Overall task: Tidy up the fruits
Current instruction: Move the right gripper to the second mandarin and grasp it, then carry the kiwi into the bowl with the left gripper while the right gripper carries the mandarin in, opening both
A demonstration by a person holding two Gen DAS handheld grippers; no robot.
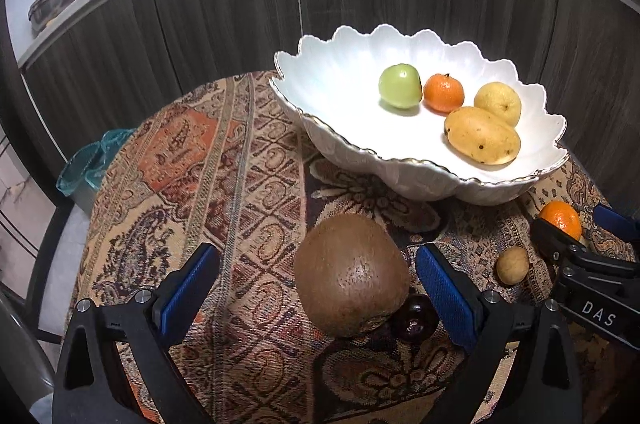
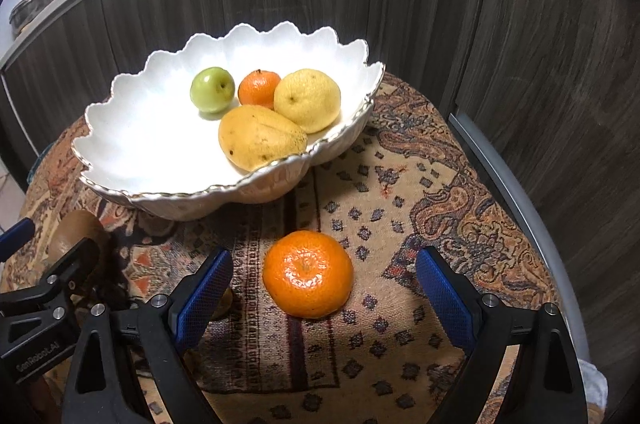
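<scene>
Bowl (image 2: 120, 127) holds four fruits; both hand-held grippers (image 1: 316, 288) (image 2: 324, 292) gape wide, perhaps four fruits outside.

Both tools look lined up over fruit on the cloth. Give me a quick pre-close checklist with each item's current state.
1. Left tool open around the kiwi: ok, pads stand clear on both sides.
2. Kiwi centred: not ok, it sits nearer the right-hand pad.
3. Dark small fruit touching the kiwi could get pinched: not ok.
4. Right tool open around the loose mandarin: ok, the gap is wider on the right.
5. Bowl has room: ok, the apple, mandarin, lemon and mango sit to one side.
6. Small tan fruit between the tools is clear of both: cannot tell.
</scene>
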